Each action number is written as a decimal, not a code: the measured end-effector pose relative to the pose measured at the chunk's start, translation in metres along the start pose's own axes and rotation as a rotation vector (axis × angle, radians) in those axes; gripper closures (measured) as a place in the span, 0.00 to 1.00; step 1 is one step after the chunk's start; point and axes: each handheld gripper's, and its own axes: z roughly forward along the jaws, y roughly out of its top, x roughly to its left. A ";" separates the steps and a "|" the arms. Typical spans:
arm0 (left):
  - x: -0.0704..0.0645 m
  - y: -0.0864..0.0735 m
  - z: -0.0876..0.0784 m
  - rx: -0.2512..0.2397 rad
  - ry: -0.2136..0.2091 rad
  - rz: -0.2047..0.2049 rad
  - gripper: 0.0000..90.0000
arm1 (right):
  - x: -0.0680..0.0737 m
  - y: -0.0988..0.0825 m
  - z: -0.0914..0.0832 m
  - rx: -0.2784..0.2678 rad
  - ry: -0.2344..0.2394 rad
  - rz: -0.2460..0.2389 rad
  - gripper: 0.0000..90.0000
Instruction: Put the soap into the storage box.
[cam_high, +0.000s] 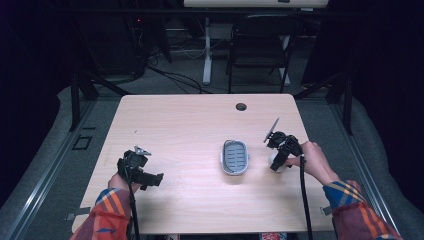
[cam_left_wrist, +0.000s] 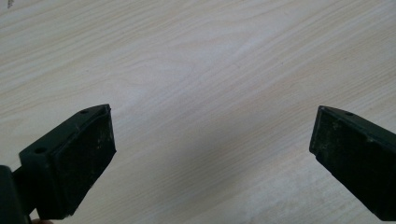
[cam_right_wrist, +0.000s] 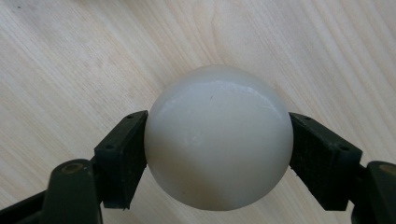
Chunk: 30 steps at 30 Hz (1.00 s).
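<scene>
Ball (cam_right_wrist: 218, 137) is clamped in right gripper (cam_high: 278, 161) just right of grey tray (cam_high: 235, 157), not yet placed in it; left gripper (cam_left_wrist: 212, 144) is held open, empty.

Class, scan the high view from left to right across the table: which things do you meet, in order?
Left tool → grey oval container → white ball held in the right tool.

Light wood-grain table (cam_high: 185, 130) — rectangular, with a round cable hole (cam_high: 241, 106) near its far edge. A grey oval tray (cam_high: 235, 157) with a ribbed base lies on it, right of centre — its long axis running front to back.
</scene>
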 end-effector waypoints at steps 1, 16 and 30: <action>-0.001 0.000 0.000 -0.004 0.007 -0.001 0.00 | 0.000 0.002 -0.002 0.007 0.005 -0.008 0.27; -0.001 0.000 0.000 0.002 0.008 0.011 0.00 | 0.001 0.022 -0.014 0.002 -0.018 -0.032 0.27; -0.002 0.000 0.001 0.005 0.006 0.016 0.00 | 0.002 0.035 -0.031 0.005 -0.023 -0.057 0.27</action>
